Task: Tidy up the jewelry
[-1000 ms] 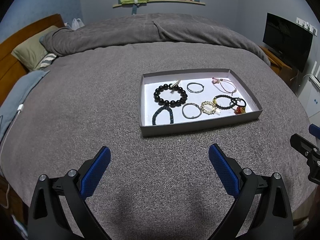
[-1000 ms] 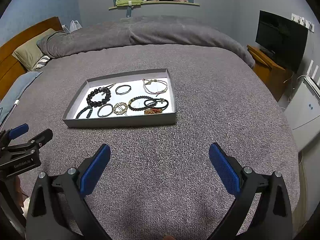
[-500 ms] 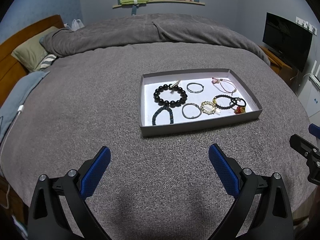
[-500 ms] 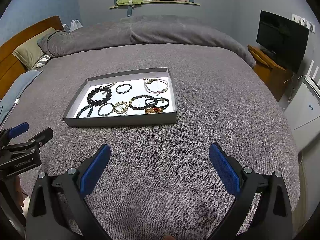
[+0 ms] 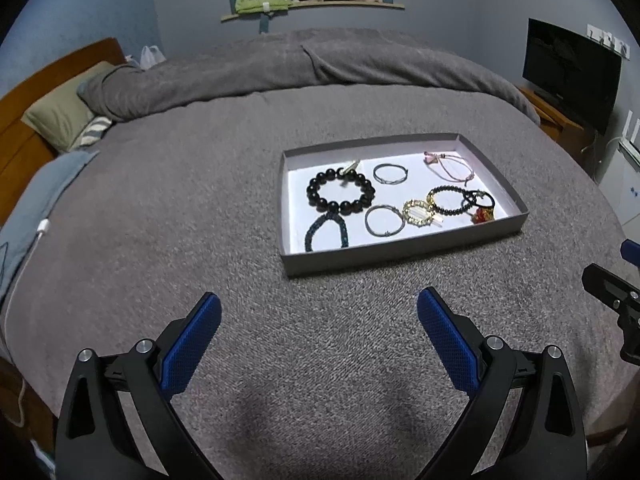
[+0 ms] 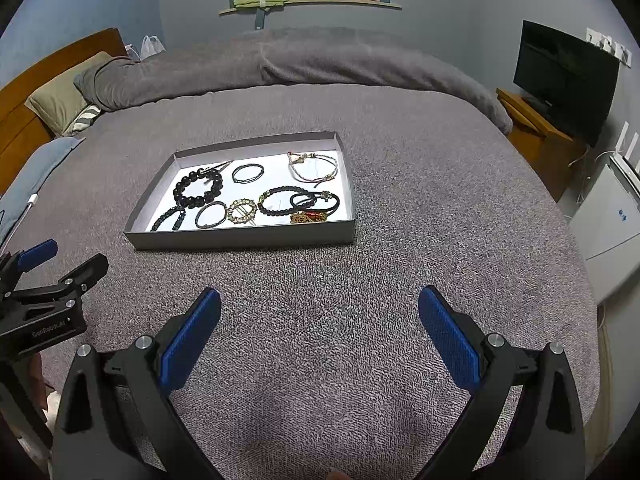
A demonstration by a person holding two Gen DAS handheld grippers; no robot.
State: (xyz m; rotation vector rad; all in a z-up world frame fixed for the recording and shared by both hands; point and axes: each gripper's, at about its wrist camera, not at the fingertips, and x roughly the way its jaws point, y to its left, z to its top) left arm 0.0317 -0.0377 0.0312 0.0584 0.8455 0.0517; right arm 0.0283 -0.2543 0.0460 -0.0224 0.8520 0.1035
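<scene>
Left tongs (image 5: 318, 312): still spread wide, holding nothing, over the bed (image 5: 160, 220).
Right tongs (image 6: 319, 312): same, wide apart, nothing held.
Tray (image 6: 248, 238): hasn't budged on the bed.
Bracelets (image 5: 341, 192): all unmoved inside the tray.

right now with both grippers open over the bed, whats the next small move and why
Probably ease the left gripper forward toward the shallow grey cardboard tray. Its jaws are wide open and empty, short of the tray, and the large black beaded bracelet lies in the tray's near-left part, closest to that side. The right gripper is also open and holds nothing.
</scene>
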